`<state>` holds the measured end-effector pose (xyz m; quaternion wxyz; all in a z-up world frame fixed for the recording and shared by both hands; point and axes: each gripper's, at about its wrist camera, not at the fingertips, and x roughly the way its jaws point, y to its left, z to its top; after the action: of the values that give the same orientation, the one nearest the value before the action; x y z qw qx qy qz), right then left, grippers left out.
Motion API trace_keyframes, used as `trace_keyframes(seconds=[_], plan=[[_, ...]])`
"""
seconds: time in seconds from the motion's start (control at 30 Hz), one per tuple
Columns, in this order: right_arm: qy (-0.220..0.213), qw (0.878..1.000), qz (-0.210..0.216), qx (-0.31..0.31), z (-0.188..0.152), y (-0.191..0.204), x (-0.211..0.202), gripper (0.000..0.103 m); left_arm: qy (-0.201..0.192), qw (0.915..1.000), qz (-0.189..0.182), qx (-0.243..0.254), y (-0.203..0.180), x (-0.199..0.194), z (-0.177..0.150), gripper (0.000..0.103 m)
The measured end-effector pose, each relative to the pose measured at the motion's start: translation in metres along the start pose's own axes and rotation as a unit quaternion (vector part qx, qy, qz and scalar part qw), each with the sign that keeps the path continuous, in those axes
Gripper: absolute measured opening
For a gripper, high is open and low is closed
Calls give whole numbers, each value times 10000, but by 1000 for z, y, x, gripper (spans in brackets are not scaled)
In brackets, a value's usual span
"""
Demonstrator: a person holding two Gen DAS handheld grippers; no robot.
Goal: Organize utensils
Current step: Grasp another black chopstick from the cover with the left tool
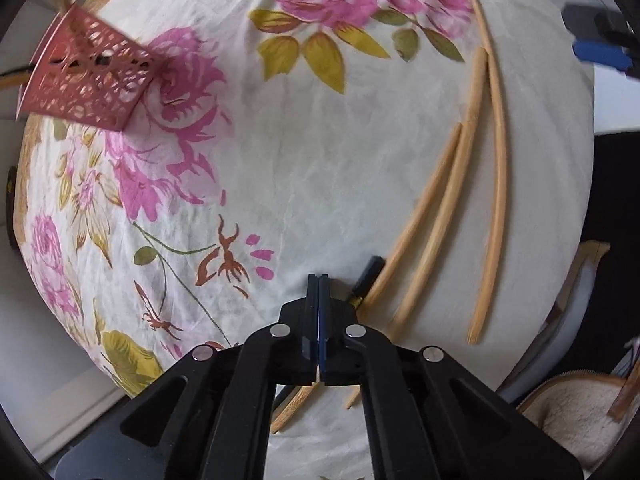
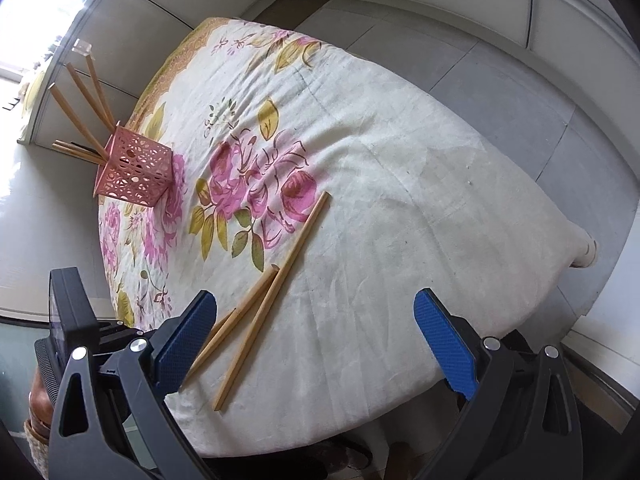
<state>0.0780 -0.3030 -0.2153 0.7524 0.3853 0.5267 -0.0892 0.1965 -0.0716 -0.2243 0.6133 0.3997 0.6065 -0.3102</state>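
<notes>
Three loose wooden chopsticks [image 1: 444, 216] lie on the flowered cloth to the right of my left gripper [image 1: 318, 280]; they also show in the right wrist view [image 2: 272, 296]. My left gripper is shut on a chopstick [image 1: 296, 404], whose end sticks out below the jaws. A pink perforated holder [image 1: 86, 76] stands at the far left with several chopsticks in it [image 2: 132, 168]. My right gripper [image 2: 316, 324] is open and empty above the near table edge, right of the loose chopsticks.
The table is covered by a white cloth with pink flowers [image 2: 380, 208]. A woven basket [image 1: 576, 404] sits below the table's right edge. Grey floor tiles [image 2: 480, 68] and white walls surround the table.
</notes>
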Motion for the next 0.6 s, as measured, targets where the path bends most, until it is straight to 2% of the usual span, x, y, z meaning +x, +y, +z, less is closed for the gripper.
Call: trace_keyframes(seconds=[0.07, 0.13, 0.17, 0.2, 0.3, 0.33, 0.47, 0.6], plan=[[114, 9999, -94, 42, 4, 3, 6, 96, -429, 9958, -208, -776, 24, -7, -3, 0], [272, 9994, -203, 82, 8, 7, 14, 96, -836, 9878, -512, -1207, 38, -17, -9, 0], [346, 9990, -257, 122, 11, 8, 18, 96, -998, 9845, -697, -1267, 42, -22, -13, 0], [412, 9986, -279, 198, 14, 9, 21, 96, -1073, 9837, -801, -1200, 41, -25, -16, 0], [460, 9978, -189, 446, 18, 6, 24, 96, -894, 9922, -600, -631, 31, -26, -22, 6], [453, 9977, -151, 485, 18, 4, 24, 96, -799, 9942, -597, -398, 26, -25, -26, 14], [572, 9963, -27, 633, 15, 0, 30, 97, -667, 9963, -423, 343, 5, -22, -30, 25], [603, 9969, -9, 502, 13, 6, 31, 97, -509, 9969, -189, 572, -5, -12, -28, 24]])
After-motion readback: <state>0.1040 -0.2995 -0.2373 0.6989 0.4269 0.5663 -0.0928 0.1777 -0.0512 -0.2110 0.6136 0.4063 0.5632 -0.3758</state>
